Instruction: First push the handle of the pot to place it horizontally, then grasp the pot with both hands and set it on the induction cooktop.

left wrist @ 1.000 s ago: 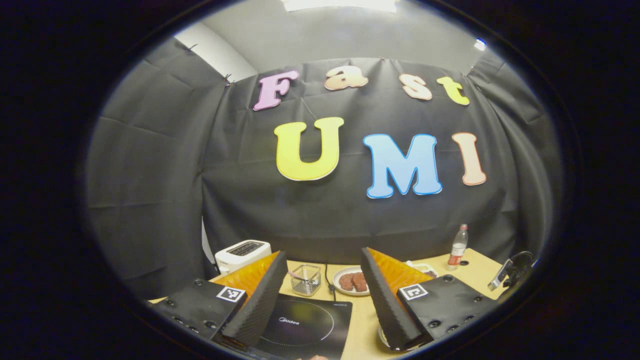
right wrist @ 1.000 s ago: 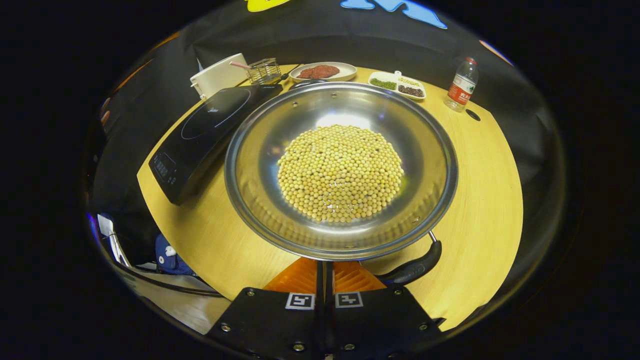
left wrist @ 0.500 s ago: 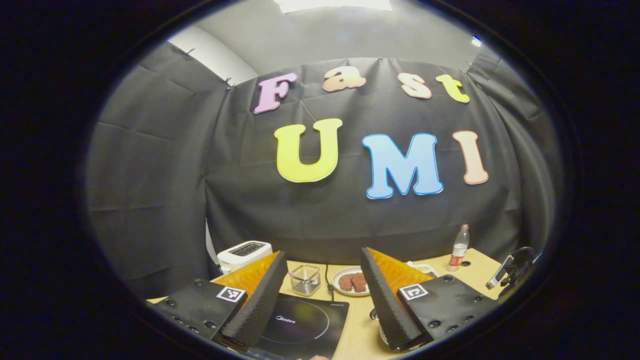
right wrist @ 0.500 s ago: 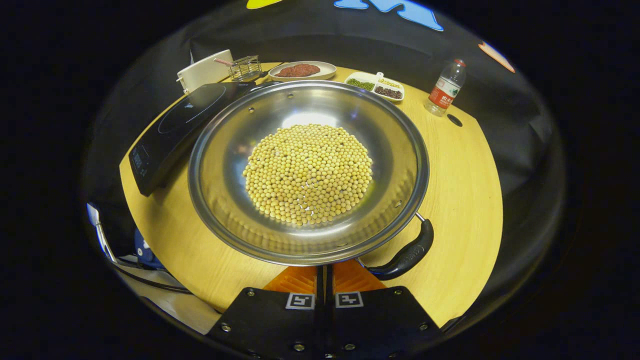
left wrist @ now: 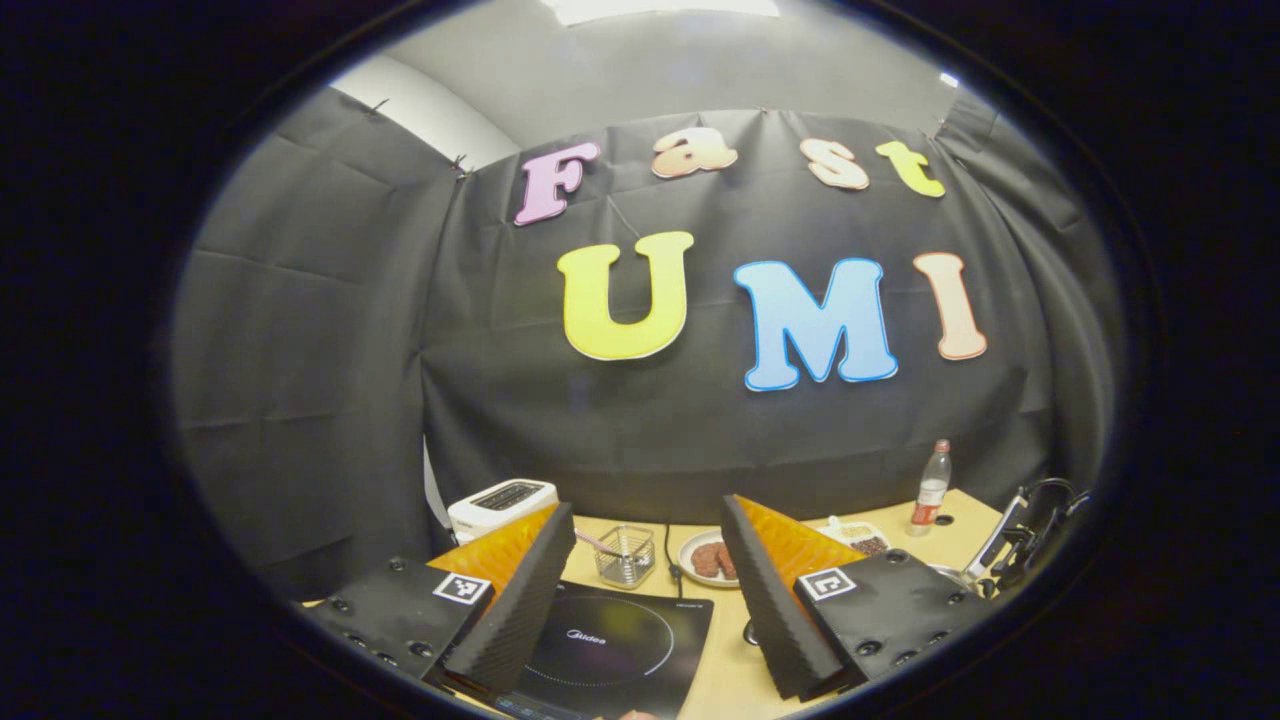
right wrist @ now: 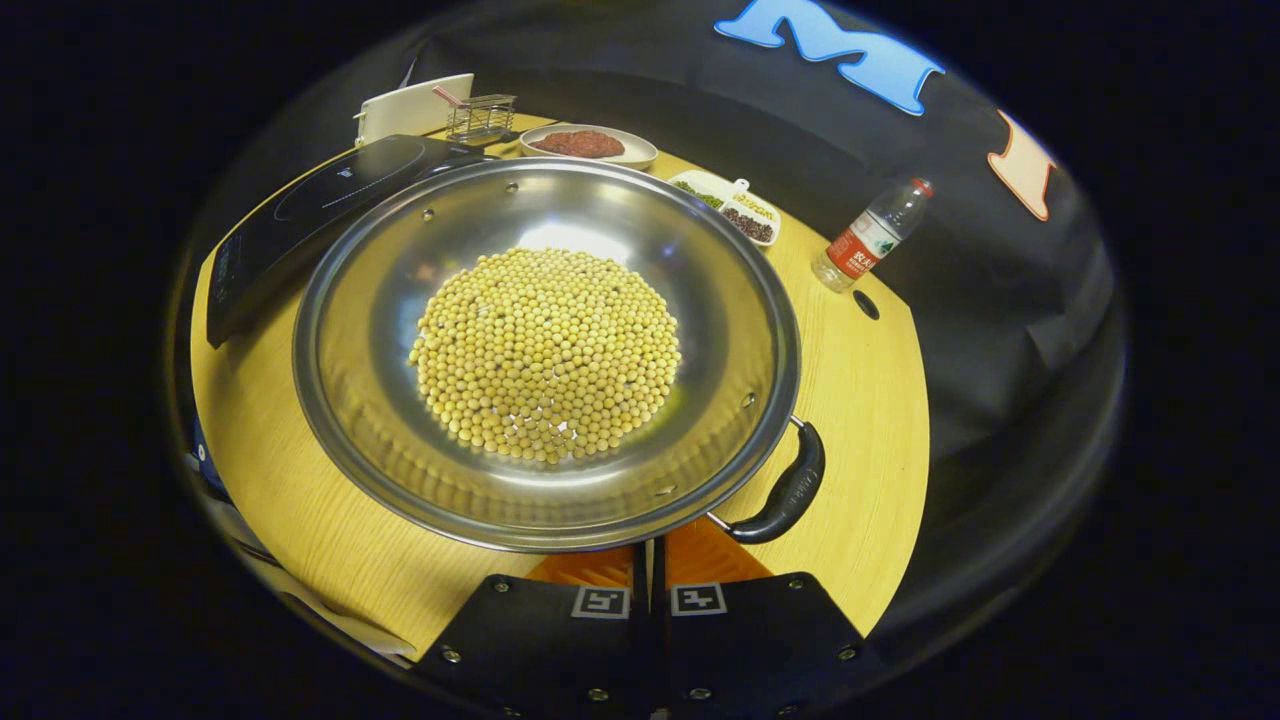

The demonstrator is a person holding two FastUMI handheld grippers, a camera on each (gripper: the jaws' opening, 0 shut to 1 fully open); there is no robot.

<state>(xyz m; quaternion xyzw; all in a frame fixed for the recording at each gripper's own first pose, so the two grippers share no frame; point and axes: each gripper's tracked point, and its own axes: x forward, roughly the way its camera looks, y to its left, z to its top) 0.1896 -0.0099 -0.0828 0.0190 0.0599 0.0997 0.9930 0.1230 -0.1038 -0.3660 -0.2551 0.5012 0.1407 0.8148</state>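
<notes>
In the right gripper view, the pot [right wrist: 545,345], a wide steel pan with a heap of yellow beans [right wrist: 545,355] in its middle, sits on the round wooden table [right wrist: 870,400]. Its black handle [right wrist: 785,495] curves off the rim at the lower right, and a corner of the cooktop [right wrist: 300,215] lies just beside the far left rim. The right gripper [right wrist: 650,565] has its fingers drawn together with just a thin slit between them, right below the pot's near rim; whether they touch the rim is hard to tell, since the tips are hidden under it.

In the left gripper view, the left gripper [left wrist: 645,590] has its fingers spread wide apart, holding nothing, above the near part of the cooktop [left wrist: 620,650]. Beyond it stand a white toaster [left wrist: 500,505], a small wire basket [left wrist: 625,555] and a plate of brown patties [left wrist: 705,558]. A water bottle [left wrist: 930,485] stands at the far right of the table.
</notes>
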